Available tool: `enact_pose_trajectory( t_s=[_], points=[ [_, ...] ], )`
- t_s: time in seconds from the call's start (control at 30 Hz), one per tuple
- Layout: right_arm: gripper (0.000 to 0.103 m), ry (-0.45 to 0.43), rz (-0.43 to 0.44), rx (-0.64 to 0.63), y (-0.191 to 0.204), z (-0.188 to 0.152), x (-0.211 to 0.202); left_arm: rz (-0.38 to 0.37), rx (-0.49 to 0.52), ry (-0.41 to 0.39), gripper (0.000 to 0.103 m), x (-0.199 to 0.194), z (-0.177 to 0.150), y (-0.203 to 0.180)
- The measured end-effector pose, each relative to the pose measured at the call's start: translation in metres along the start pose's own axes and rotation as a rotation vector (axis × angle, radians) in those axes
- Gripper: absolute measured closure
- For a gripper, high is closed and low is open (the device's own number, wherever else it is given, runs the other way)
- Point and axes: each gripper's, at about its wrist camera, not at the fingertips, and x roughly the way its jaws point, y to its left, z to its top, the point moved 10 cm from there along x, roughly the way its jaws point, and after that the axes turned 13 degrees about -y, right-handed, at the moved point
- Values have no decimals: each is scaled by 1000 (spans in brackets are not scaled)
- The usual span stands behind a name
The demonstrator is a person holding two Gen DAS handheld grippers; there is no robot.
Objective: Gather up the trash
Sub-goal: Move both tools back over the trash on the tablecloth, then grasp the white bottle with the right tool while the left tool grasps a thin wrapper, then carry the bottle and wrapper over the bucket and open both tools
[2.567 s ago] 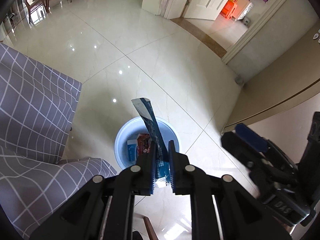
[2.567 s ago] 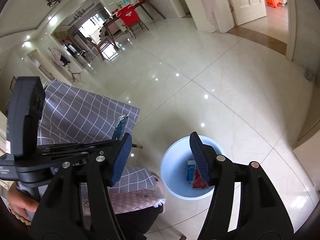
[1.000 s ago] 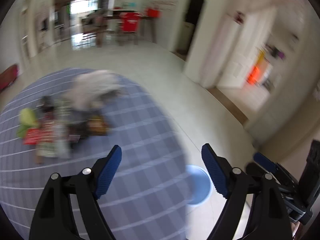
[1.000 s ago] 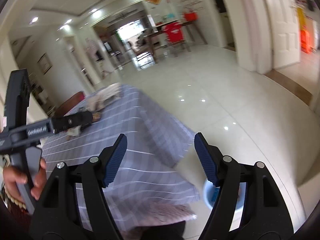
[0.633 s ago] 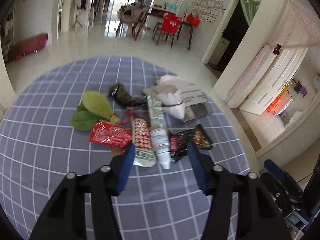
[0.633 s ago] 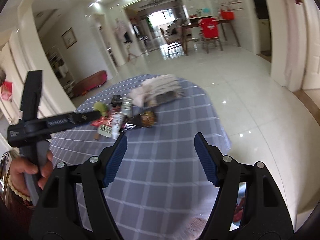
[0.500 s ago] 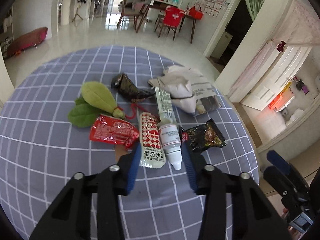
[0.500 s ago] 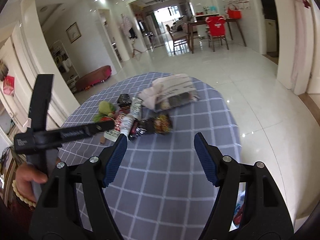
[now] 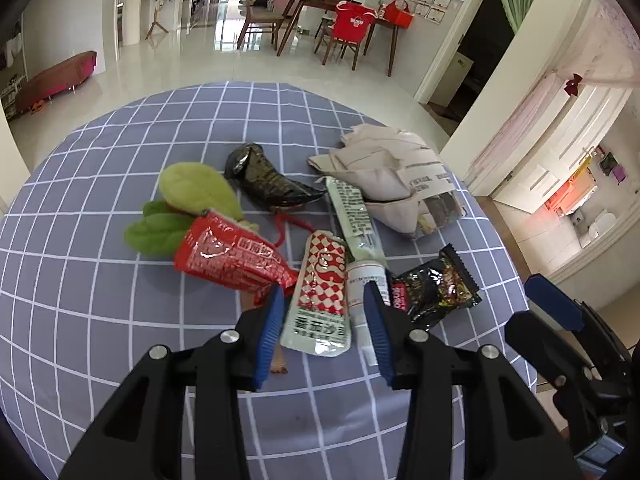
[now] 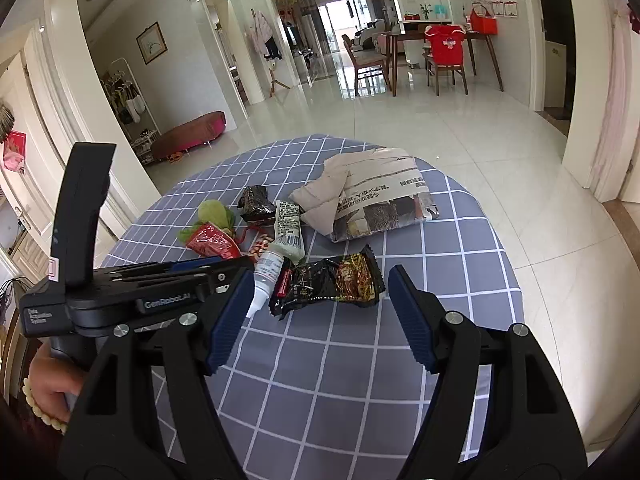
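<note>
Jaws of the left gripper (image 9: 323,322) stand released astride the checked sachet (image 9: 320,312), seemingly to pinch it; the right gripper (image 10: 320,316), also released, hovers by the black wrapper (image 10: 328,282) on the worktop (image 10: 460,264).

On the tabletop (image 9: 120,320) the trash lay bunched toward the far right edge, the newspaper bundle (image 9: 394,176) farthest right. Left of it lay the long wrapper (image 9: 350,212), then the leaves (image 9: 192,188); nearer lay the checked sachet (image 9: 320,300), with the small tube (image 9: 366,300) and the snack packet (image 9: 436,284) to its right.
</note>
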Motion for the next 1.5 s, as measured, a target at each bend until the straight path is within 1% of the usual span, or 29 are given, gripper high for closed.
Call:
enact_pose_trajectory(
  t_s=[0.1,0.2,0.27,0.3,0.37,0.43,0.47,0.5,0.6,0.63,0.67,0.8,0.93,1.07,1.13,1.23,1.33,1.4,1.5],
  points=[
    [34,5,-4,2,0,1,3,-6,-13,5,60,1,-1,7],
    [34,11,-8,-1,0,1,6,4,20,7,60,2,-4,6],
    [34,15,-8,-2,0,2,9,-9,9,16,64,5,-5,4],
    [34,19,-9,-5,1,3,11,-27,-3,15,83,6,-4,3],
    [34,25,-6,-9,3,2,14,-54,-21,6,87,3,-3,2],
    [34,34,-4,-19,7,1,18,-65,-23,-22,99,-4,0,2],
    [36,40,-1,-27,10,0,21,-81,-34,-38,102,-11,3,3],
    [38,44,3,-32,12,-1,22,-84,-41,-51,102,-16,6,5],
    [51,70,15,-67,24,-6,31,-76,-34,-98,102,-33,14,8],
    [60,85,23,-86,31,-10,35,-81,-36,-107,102,-38,15,10],
    [64,97,28,-98,35,-12,38,-84,-36,-114,102,-42,16,11],
    [66,144,37,-148,52,-24,56,-83,-39,-129,102,-53,19,19],
    [66,163,27,-175,59,-29,67,-80,-44,-121,102,-53,20,25],
    [77,177,20,-222,61,-34,74,-79,-49,-113,102,-50,19,25],
    [78,184,43,-212,62,-37,72,-82,-46,-112,102,-51,18,22],
    [79,168,53,-205,60,-36,67,-86,-38,-116,102,-54,15,18],
    [79,130,90,-143,56,-30,52,-98,-31,-123,102,-63,16,10],
    [79,105,119,-96,54,-24,39,-112,-22,-131,102,-72,16,-1],
    [79,54,147,-44,45,-13,8,-139,3,-143,102,-84,17,-23]
  ],
)
